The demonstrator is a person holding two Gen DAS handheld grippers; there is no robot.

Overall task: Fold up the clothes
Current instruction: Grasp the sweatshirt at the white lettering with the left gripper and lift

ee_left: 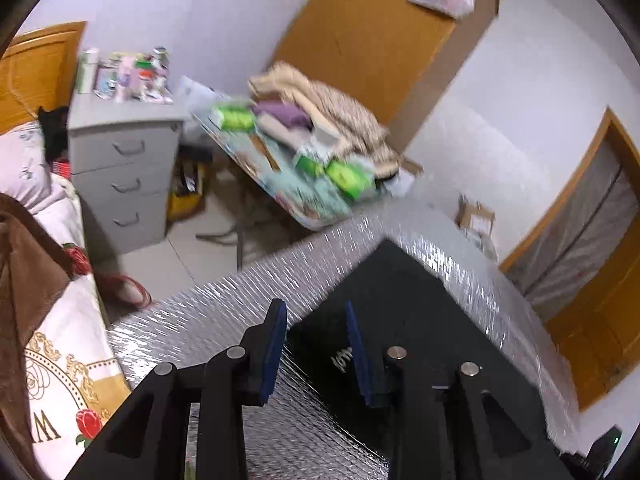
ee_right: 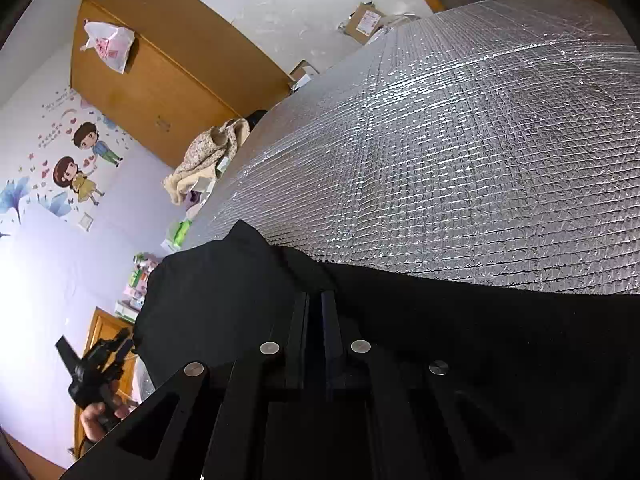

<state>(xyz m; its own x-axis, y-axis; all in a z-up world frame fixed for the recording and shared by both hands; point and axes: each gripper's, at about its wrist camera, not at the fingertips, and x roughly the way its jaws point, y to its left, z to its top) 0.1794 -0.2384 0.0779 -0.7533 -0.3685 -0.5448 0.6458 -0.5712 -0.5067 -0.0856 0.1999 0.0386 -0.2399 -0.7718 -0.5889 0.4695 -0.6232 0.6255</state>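
Right hand-held gripper (ee_right: 315, 312) pinching shirt (ee_right: 480, 340); left (ee_left: 316, 350) spread, empty above it. Risk: thin pinch slipping, fold collapsing.

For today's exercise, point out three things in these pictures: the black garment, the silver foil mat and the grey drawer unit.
black garment (ee_right: 480, 340), right wrist view, on its flat dark cloth.
silver foil mat (ee_right: 460, 160), right wrist view, on its bare quilted surface.
grey drawer unit (ee_left: 124, 168), left wrist view, on its drawer front.
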